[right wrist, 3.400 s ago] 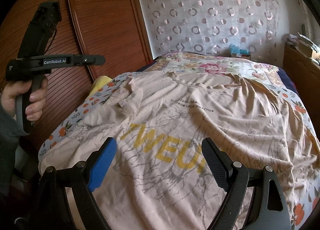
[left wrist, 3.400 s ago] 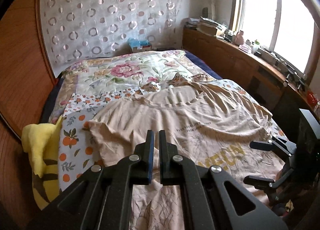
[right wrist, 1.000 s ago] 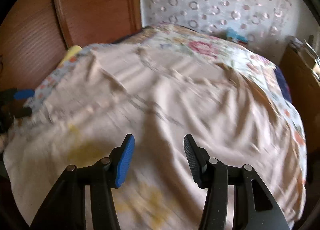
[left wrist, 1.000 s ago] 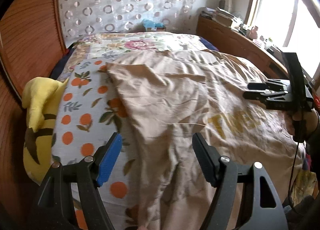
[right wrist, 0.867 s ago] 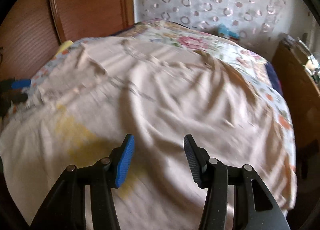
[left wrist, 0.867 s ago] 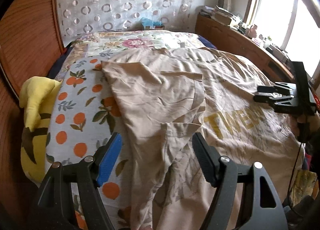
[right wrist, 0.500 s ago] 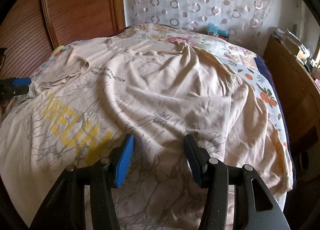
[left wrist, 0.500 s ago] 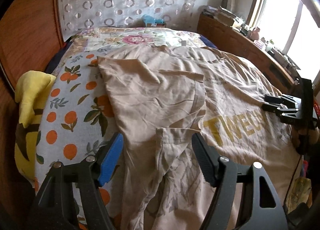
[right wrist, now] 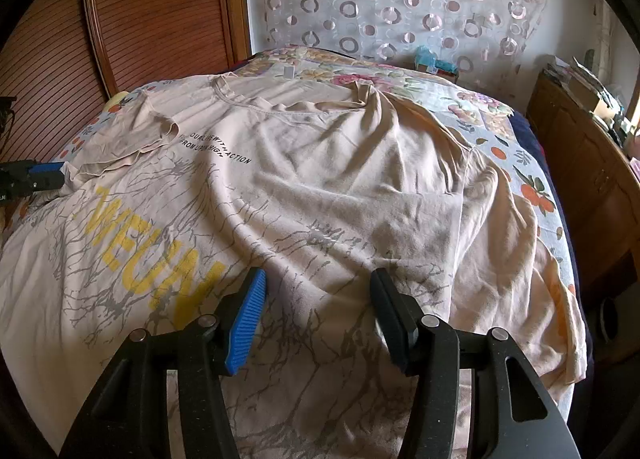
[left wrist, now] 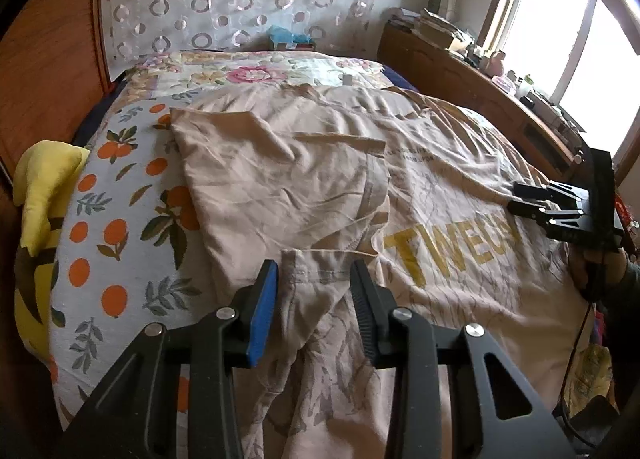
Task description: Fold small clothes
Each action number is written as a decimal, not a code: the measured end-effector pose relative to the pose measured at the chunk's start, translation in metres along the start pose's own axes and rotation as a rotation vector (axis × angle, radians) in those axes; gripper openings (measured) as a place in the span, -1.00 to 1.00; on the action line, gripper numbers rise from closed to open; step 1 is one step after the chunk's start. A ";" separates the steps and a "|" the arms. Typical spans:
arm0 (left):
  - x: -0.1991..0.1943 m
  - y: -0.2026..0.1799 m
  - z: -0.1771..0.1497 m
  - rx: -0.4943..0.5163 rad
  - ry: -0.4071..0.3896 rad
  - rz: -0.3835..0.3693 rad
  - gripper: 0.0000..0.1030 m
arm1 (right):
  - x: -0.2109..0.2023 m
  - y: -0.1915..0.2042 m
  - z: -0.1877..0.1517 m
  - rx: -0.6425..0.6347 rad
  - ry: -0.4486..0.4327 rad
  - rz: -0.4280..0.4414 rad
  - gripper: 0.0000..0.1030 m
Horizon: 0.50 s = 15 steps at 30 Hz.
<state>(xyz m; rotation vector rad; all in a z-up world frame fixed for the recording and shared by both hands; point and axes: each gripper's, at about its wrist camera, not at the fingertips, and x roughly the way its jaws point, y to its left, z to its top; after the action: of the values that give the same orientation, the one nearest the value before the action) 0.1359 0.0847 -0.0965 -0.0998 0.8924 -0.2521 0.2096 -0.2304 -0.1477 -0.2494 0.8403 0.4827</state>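
Left claw [left wrist: 314, 301] part open, jaws just drawn narrower, straddling a bunched ridge of hem without pinching it as far as the fisheye lets on; pads either side of the cloth, likely lining up a grip on the folded-over edge. Pointed steeply down at the near edge of the bed, which suits taking cloth from above rather than sliding under it.

Right claw [right wrist: 320, 309] also part open, empty, hovering over the printed front near the yellow lettering [right wrist: 140, 251]; nothing between the pads but flat fabric below. Seen from the left view, poised over the far side of the garment, probably to take the opposite edge.

Beige T-shirt [left wrist: 440, 199] spread face up across the bed, collar away from the claws, its left side and sleeve [left wrist: 280, 179] already turned inward over the chest: first lengthwise fold looks made on that side. Right sleeve [right wrist: 520, 259] loose, draping toward the mattress edge, so that side remains to fold.

Floral quilt [left wrist: 120, 227] underneath gives a broad flat surface; yellow plush toy [left wrist: 44, 187] pushed to the margin, clear of the work.
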 end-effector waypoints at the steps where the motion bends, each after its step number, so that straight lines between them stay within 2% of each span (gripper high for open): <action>1: 0.000 -0.001 0.000 0.004 0.002 -0.004 -0.29 | -0.001 0.000 -0.001 0.000 0.000 0.000 0.09; 6: -0.005 -0.016 -0.007 0.032 0.022 -0.070 -0.31 | 0.000 0.000 -0.001 0.000 0.000 0.000 0.10; 10: -0.012 -0.034 -0.018 0.074 0.032 -0.088 -0.31 | -0.001 0.000 -0.001 0.000 -0.001 0.000 0.10; 15: -0.015 -0.049 -0.027 0.111 0.028 -0.050 -0.31 | 0.000 0.000 -0.001 -0.001 -0.001 0.001 0.11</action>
<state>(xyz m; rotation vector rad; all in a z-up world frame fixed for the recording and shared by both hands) 0.0970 0.0421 -0.0928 -0.0153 0.9027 -0.3496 0.2091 -0.2308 -0.1478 -0.2497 0.8396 0.4841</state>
